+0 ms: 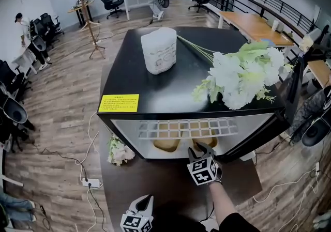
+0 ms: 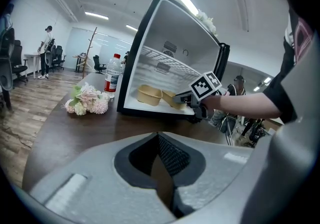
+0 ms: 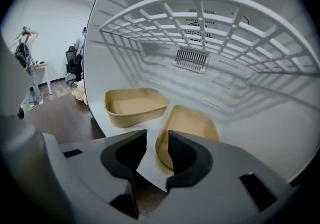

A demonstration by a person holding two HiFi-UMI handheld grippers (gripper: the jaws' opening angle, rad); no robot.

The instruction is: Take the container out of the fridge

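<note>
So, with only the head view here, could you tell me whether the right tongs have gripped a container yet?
Observer: Not yet. The right tongs are open, with the nearer container's rim showing in the gap.
Operator: Thanks, and the left tongs?
Observer: The left tongs are shut and empty.
Operator: Is anything hidden beside the fridge?
Observer: A bottle stands by the fridge, beyond the flowers.

Right claw [image 1: 205,147] reaches forward, jaws apart; left claw [image 1: 144,200] (held back, low) is closed.
</note>
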